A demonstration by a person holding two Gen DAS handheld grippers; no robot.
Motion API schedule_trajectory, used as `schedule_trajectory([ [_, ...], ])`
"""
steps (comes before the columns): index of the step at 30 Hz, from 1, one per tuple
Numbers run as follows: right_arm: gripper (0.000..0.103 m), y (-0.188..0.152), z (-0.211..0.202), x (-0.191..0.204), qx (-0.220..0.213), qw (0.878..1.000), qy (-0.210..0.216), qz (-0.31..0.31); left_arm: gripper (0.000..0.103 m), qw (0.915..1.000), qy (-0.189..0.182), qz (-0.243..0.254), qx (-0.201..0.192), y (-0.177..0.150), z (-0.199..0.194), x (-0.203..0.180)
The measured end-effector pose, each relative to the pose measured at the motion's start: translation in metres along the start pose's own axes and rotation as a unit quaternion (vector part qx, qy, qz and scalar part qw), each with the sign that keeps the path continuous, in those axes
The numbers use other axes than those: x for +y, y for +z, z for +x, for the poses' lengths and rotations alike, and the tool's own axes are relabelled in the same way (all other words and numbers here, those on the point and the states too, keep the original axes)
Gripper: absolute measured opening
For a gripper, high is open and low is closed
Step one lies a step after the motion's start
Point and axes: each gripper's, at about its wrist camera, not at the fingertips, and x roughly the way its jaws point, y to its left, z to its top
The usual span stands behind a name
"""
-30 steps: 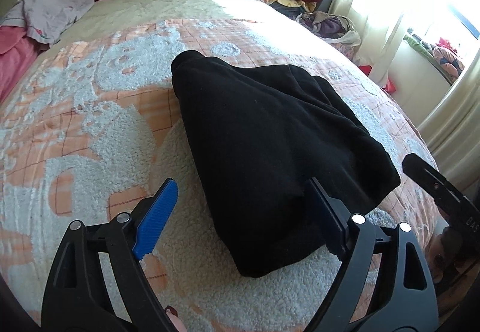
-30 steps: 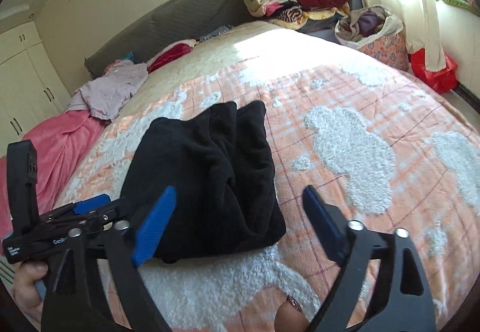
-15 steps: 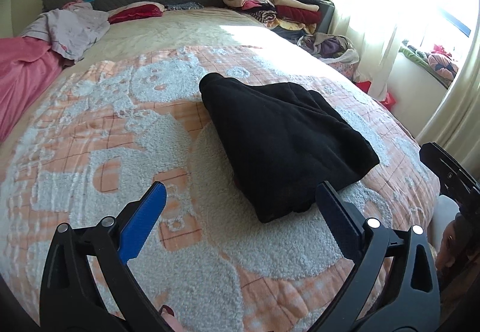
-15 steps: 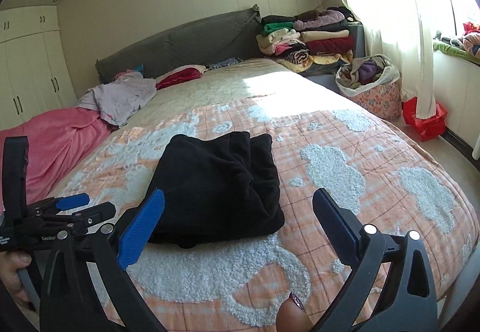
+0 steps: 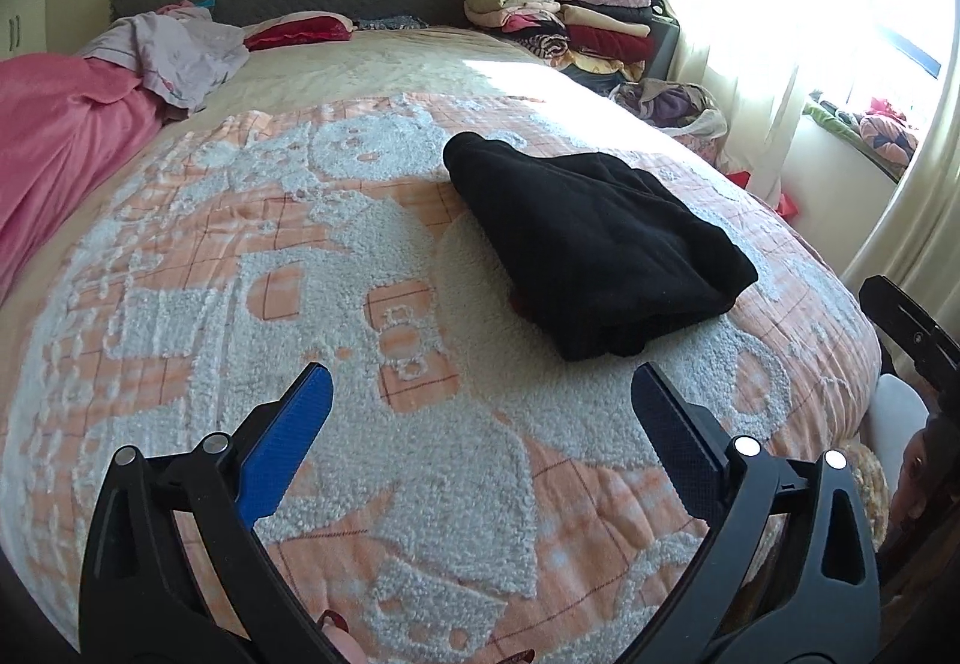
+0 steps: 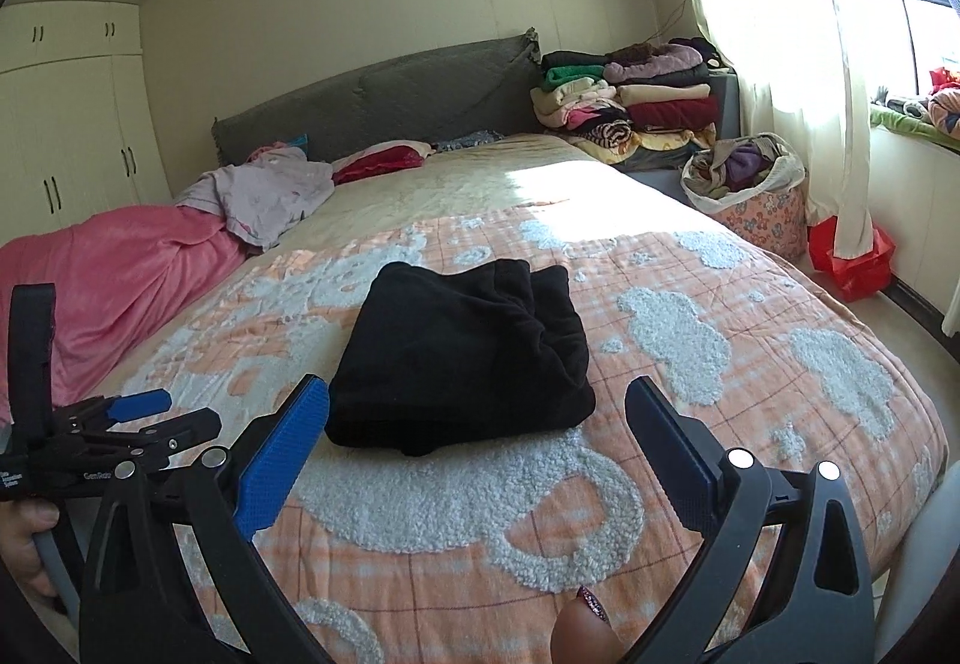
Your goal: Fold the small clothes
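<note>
A black fleece garment [image 5: 594, 244] lies folded into a thick bundle on the orange and white blanket [image 5: 300, 292] of the bed. In the right wrist view the same black garment [image 6: 462, 352] sits just beyond the fingers. My left gripper [image 5: 480, 394] hovers over the blanket short of the bundle, open, nothing between its blue pads. My right gripper [image 6: 477, 400] is open too, held back from the garment's near edge without touching it. The left gripper [image 6: 120, 424] also shows at the left of the right wrist view, gripped by a hand.
A pink blanket [image 6: 108, 292] and a lilac garment [image 6: 270, 196] lie at the bed's far left. Stacked folded clothes [image 6: 630, 100] stand beside the grey headboard [image 6: 372, 100]. A laundry basket [image 6: 750, 190] and a red bag [image 6: 852, 256] sit on the floor by the curtain.
Both grippers have drawn back from the black bundle, which now looks smaller and farther away. The left jaws spread a little wider. The garment itself has stayed put.
</note>
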Motion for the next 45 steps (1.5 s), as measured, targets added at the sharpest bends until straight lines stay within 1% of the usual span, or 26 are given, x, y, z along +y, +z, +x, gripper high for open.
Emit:
schedule_trajectory([
  [7,0.098,-0.033,0.022,-0.003,0.052,0.998,-0.032,0.006,0.093,0.9999,-0.001,-0.015,0.004,-0.016,0.011,0.006],
  [11,0.098,-0.046,0.028,-0.004,0.065,0.997,-0.028,0.023,0.093,0.9997,-0.005,-0.017,0.015,-0.022,0.017,0.006],
  [15,0.098,-0.052,0.034,0.003,0.075,0.997,-0.024,0.016,0.094,0.9996,-0.002,-0.018,0.020,-0.025,0.020,0.005],
  [28,0.098,-0.050,0.030,0.007,0.072,0.997,-0.018,0.013,0.094,0.9994,0.016,-0.017,0.027,-0.027,0.019,0.004],
  [45,0.098,-0.048,0.027,0.008,0.068,0.997,-0.024,0.009,0.093,0.9990,0.027,-0.015,0.033,-0.027,0.018,0.003],
])
